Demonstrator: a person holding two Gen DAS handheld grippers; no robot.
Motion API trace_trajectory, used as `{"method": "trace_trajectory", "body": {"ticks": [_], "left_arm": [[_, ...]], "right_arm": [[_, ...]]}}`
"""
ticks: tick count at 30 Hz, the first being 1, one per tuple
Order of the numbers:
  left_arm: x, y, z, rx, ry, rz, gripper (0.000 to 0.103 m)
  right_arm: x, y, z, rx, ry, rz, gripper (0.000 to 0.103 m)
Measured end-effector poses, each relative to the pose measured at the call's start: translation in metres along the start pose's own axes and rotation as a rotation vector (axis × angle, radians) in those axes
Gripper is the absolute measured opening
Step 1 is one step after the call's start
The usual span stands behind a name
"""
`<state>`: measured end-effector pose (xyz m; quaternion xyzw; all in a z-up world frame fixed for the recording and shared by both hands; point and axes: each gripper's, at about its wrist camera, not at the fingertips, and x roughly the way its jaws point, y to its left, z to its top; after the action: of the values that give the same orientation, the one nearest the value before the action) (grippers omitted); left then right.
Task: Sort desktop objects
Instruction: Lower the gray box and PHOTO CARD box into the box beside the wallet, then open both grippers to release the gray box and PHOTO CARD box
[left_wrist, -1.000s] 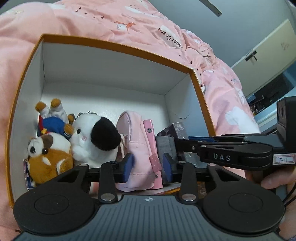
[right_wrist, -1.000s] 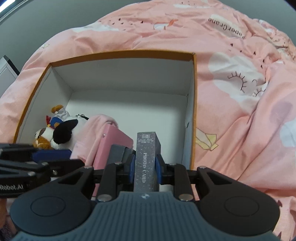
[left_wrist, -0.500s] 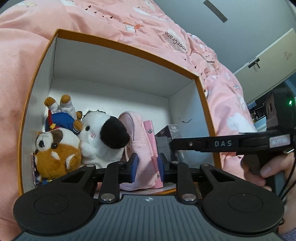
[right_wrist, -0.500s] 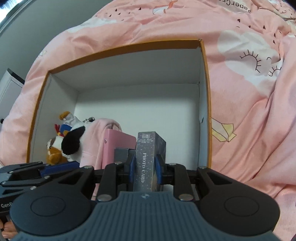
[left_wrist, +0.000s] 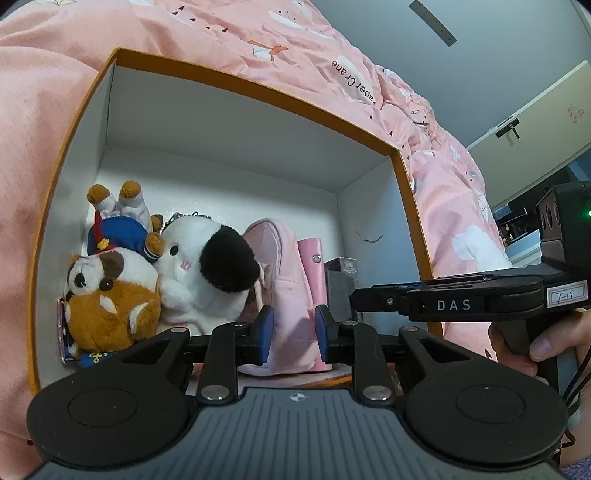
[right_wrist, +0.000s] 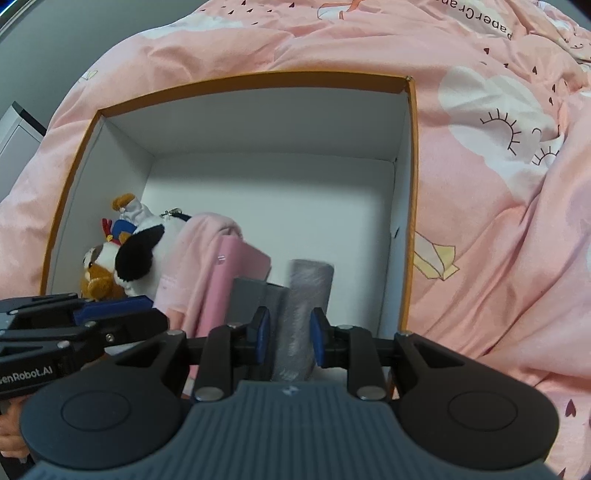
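The right gripper (right_wrist: 286, 336) pinches the grey card box (right_wrist: 303, 317), now blurry, maybe wobbling, low in the white box's (right_wrist: 258, 122) near right corner. The left gripper (left_wrist: 292, 334) has closed partway, pinching nothing. Letting go looks next.

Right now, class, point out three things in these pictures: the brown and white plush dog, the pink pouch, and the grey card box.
brown and white plush dog (left_wrist: 110, 306): left wrist view, on its brown body.
pink pouch (left_wrist: 291, 332): left wrist view, on its front panel.
grey card box (right_wrist: 306, 295): right wrist view, on its blurred front face.
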<state>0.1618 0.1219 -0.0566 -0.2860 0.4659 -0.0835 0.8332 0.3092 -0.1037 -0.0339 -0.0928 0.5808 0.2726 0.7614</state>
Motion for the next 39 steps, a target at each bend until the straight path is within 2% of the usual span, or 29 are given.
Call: {"method": "trace_trajectory", "body": {"ticks": [5, 13, 17, 20, 21, 23, 24, 27, 34, 39], "left_arm": [[0.001, -0.001, 0.000, 0.004, -0.002, 0.013, 0.027], [0.001, -0.004, -0.001, 0.000, -0.009, 0.029, 0.027], [0.002, -0.005, -0.001, 0.003, -0.006, 0.038, 0.027], [0.003, -0.007, 0.000, 0.004, -0.005, 0.042, 0.027], [0.003, -0.007, 0.000, 0.003, -0.006, 0.043, 0.027], [0.002, -0.007, -0.001, 0.003, -0.008, 0.046, 0.027], [0.002, -0.007, -0.001, 0.004, -0.010, 0.048, 0.027], [0.001, -0.007, -0.001, 0.004, -0.014, 0.051, 0.027], [0.003, -0.011, -0.001, 0.021, -0.009, 0.056, 0.027], [0.003, -0.012, -0.002, 0.030, -0.008, 0.067, 0.027]], "right_arm": [[-0.003, -0.002, 0.000, -0.013, -0.009, 0.003, 0.025], [0.000, 0.000, 0.021, -0.088, -0.086, -0.012, 0.025], [0.004, 0.001, 0.030, -0.085, -0.125, -0.006, 0.037], [0.006, 0.006, 0.034, -0.097, -0.129, -0.035, 0.037], [0.007, 0.009, 0.035, -0.112, -0.125, -0.050, 0.036], [0.010, 0.016, 0.035, -0.160, -0.121, -0.096, 0.018], [0.011, 0.020, 0.035, -0.193, -0.118, -0.126, 0.017], [0.017, 0.022, 0.035, -0.244, -0.106, -0.172, 0.013], [0.029, 0.020, 0.032, -0.230, -0.031, -0.129, 0.005], [0.026, 0.020, 0.025, -0.226, -0.049, -0.135, 0.004]]}}
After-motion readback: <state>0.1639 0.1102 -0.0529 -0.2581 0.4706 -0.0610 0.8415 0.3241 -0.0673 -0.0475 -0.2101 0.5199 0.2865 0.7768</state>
